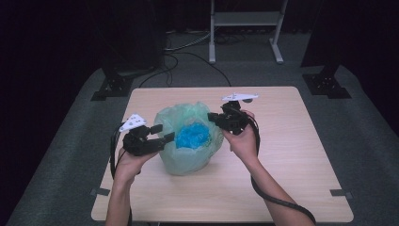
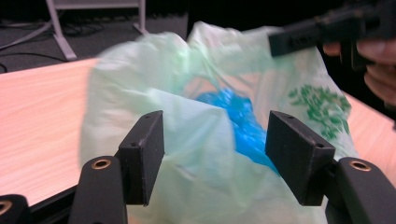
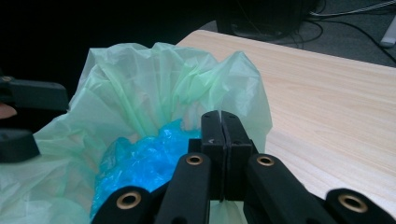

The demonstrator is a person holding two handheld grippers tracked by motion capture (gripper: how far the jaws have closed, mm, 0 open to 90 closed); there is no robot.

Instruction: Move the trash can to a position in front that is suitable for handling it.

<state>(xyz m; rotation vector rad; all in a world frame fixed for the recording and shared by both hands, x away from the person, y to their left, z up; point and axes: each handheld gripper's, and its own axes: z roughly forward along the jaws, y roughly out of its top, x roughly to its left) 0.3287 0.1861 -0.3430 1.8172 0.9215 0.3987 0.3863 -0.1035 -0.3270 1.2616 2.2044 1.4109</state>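
A pale green bag (image 1: 188,141) sits mid-table (image 1: 291,155), its mouth held up and open around a blue bundle (image 1: 193,135).

The step in hand looks like spreading the bag's mouth; next the left side wants a fresh bite on the near rim, I'd judge. The person's forearms reach in from the near edge on either side of the bag. The right gripper (image 3: 222,122) is tilted down at the far rim, jaws pressed together, seemingly pinching a fold of film. The left gripper (image 2: 212,156) points level at the near wall, jaws apart, film between them but unpressed.

Bare table (image 1: 282,141) around the green bag (image 1: 188,155)
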